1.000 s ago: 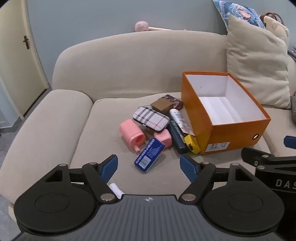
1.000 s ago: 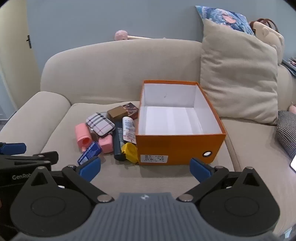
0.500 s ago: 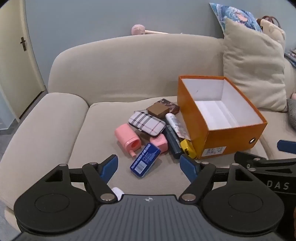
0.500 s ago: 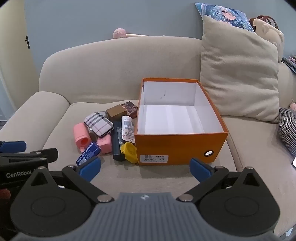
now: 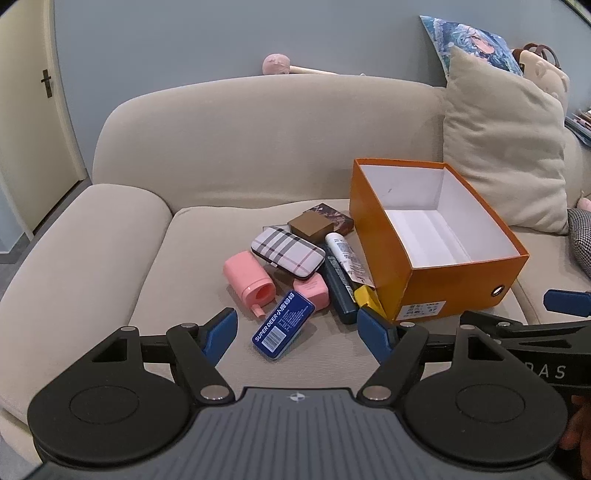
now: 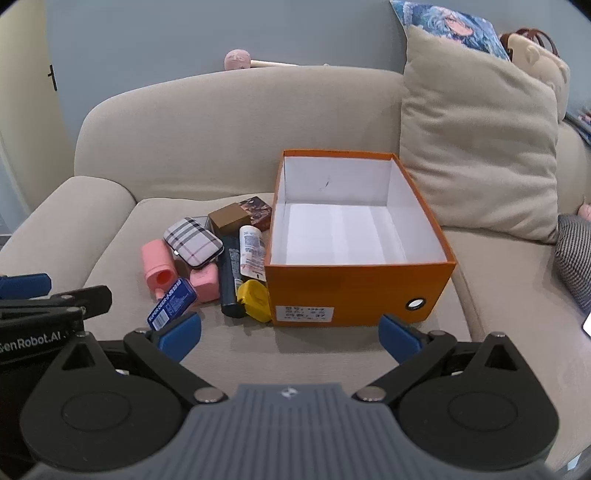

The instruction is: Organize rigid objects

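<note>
Sofa (image 6: 229, 122) beige, grey-blue wall (image 6: 166, 33) behind; orange box (image 6: 354, 291) on seat; both hand-held grippers spread, nothing between.

Orange box (image 6: 354, 291), item pile (image 6: 214, 258), beige sofa (image 6: 207, 122)

Your left hand-held gripper (image 5: 296, 334) now frames the blue tin (image 5: 283, 324) lower and closer between its wide-open fingers; the orange box (image 5: 458, 282) sits further right.

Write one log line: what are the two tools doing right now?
left tool: open, holding nothing | right tool: open, holding nothing | orange box: nothing inside | pile: on sofa, left of box
</note>
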`<state>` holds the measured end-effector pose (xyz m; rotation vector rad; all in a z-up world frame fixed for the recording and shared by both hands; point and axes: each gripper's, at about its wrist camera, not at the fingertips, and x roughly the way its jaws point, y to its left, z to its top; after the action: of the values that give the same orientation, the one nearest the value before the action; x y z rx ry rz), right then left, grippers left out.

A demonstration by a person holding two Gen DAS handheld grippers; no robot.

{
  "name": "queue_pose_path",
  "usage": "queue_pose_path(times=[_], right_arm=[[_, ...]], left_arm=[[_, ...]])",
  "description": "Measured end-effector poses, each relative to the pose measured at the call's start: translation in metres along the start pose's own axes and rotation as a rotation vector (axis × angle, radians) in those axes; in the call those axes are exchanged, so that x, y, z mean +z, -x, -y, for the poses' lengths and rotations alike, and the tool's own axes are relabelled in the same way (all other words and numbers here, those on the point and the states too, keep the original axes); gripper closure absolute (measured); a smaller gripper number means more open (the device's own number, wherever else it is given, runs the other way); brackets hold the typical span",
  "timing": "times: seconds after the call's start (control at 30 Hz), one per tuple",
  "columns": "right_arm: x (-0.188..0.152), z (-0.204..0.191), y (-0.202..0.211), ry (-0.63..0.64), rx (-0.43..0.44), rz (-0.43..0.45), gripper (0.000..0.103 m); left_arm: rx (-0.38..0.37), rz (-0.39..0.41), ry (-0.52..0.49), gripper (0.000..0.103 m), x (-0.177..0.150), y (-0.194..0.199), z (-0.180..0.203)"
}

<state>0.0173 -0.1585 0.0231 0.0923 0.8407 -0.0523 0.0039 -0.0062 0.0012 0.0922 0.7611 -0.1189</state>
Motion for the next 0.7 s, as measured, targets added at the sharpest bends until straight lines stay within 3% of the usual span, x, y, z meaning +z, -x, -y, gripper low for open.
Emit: queue_pose_path(times=[0.7], right_arm=[[0.000,0.000,-0.009,0.002,-0.012,-0.029,0.001]], left_arm=[[0.001,-0.043,-0.006,0.016,-0.002,-0.013,-0.002]])
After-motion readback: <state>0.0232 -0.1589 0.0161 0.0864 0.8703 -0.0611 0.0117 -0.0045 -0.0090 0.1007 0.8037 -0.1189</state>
